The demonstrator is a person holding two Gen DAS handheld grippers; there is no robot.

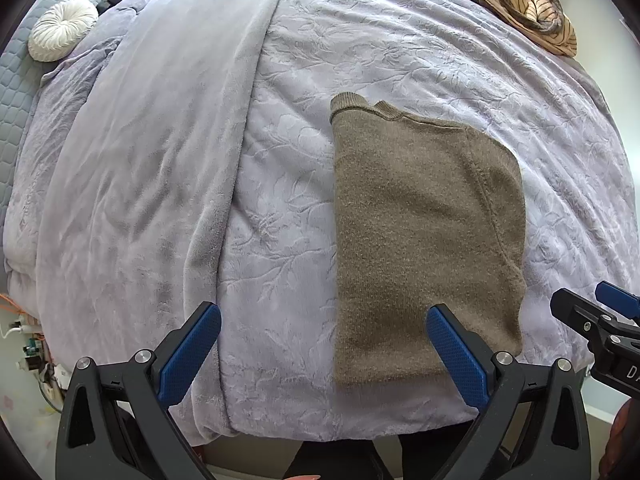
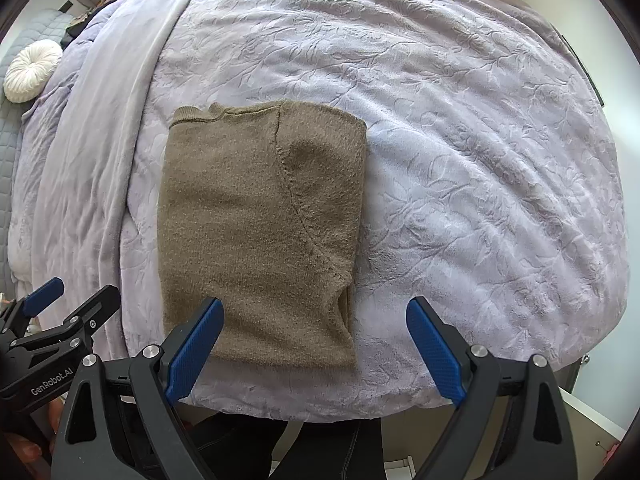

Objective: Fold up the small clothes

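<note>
- Sweater (image 2: 256, 232), brown, is lying folded in a rectangle on the lilac blanket (image 2: 460, 160) covering the bed, near its front edge.
- Left claw (image 1: 324, 356) is hovering wide, empty, over sweater's near-left corner.
- Right claw (image 2: 316, 344) is hovering wide, empty, over sweater's near-right corner.
- Striped clothes (image 1: 532, 4) are lying well beyond sweater; white round cushion (image 1: 62, 28) is sitting far left of it.
</note>
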